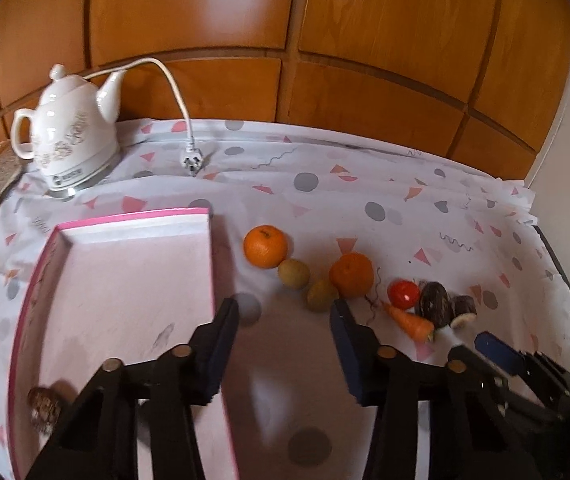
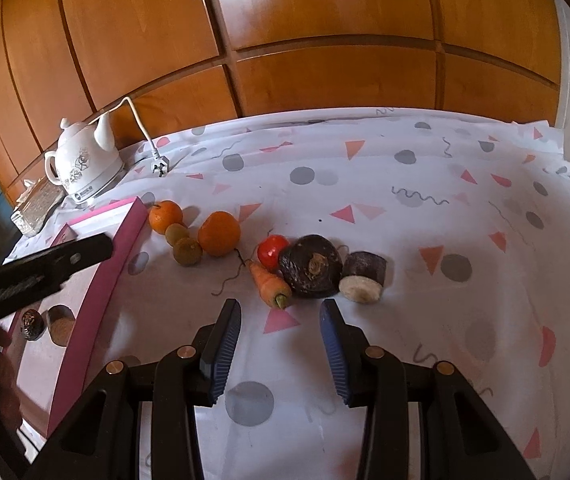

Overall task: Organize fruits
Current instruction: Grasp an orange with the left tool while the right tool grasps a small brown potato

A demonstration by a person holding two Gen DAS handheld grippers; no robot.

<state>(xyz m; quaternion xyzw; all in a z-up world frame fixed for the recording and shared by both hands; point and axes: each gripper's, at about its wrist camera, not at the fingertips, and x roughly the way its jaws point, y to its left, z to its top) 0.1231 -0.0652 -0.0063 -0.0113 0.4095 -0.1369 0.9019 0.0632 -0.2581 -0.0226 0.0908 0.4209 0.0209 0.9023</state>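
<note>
Both the left gripper (image 1: 285,308) and right gripper (image 2: 281,308) hang released above the bench, while the firm, rollable orange (image 1: 351,274), at one o'clock from the left gripper, wants gripping across its middle.

We hold both grippers tilted downward, jaws parted and empty: the left gripper (image 1: 285,308) and the right gripper (image 2: 281,308), side by side.
</note>
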